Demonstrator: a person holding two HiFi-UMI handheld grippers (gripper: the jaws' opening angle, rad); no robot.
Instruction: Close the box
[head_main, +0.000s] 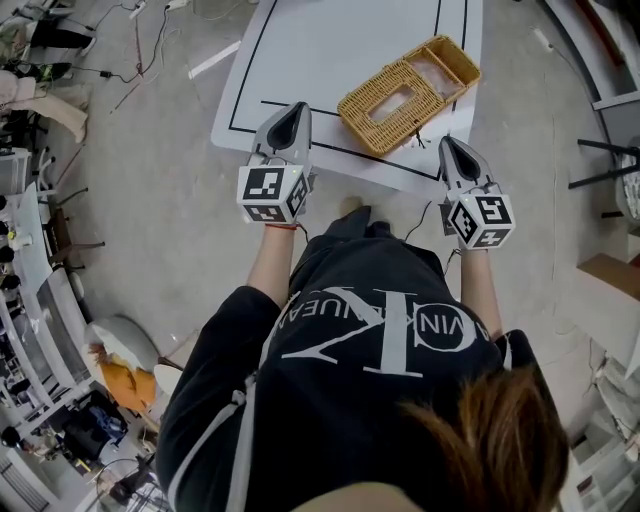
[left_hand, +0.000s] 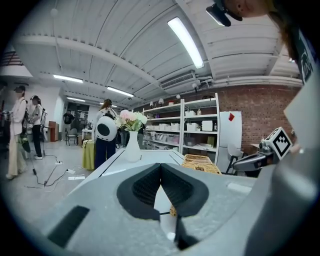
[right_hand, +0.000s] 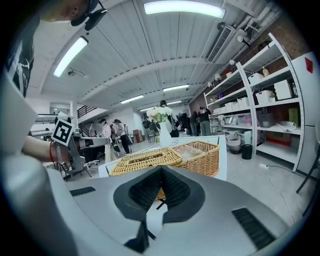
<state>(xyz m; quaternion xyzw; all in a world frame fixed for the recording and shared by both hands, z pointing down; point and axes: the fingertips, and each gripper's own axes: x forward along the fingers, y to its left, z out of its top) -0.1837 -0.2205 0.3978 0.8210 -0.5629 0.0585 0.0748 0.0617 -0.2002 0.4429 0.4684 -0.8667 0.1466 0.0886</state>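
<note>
A woven wicker box (head_main: 410, 93) lies on the white table (head_main: 320, 50), a little beyond my two grippers. Its slotted lid (head_main: 390, 100) is swung open to the left and lies flat beside the open compartment (head_main: 447, 62). My left gripper (head_main: 291, 118) is shut and empty at the table's near edge, left of the box. Shut and empty as well, my right gripper (head_main: 449, 148) sits just short of the box's near corner. The right gripper view shows the lid (right_hand: 145, 159) and the compartment (right_hand: 200, 152) straight past the closed jaws (right_hand: 161, 170). The left gripper view has the box (left_hand: 200, 162) right of the closed jaws (left_hand: 160, 167).
A white vase of flowers (left_hand: 132, 142) stands at the table's far end. Black lines mark the tabletop. Several people (left_hand: 30, 125) stand in the room, with shelving (left_hand: 195, 127) behind. Cables (head_main: 140, 50) lie on the floor to the left of the table.
</note>
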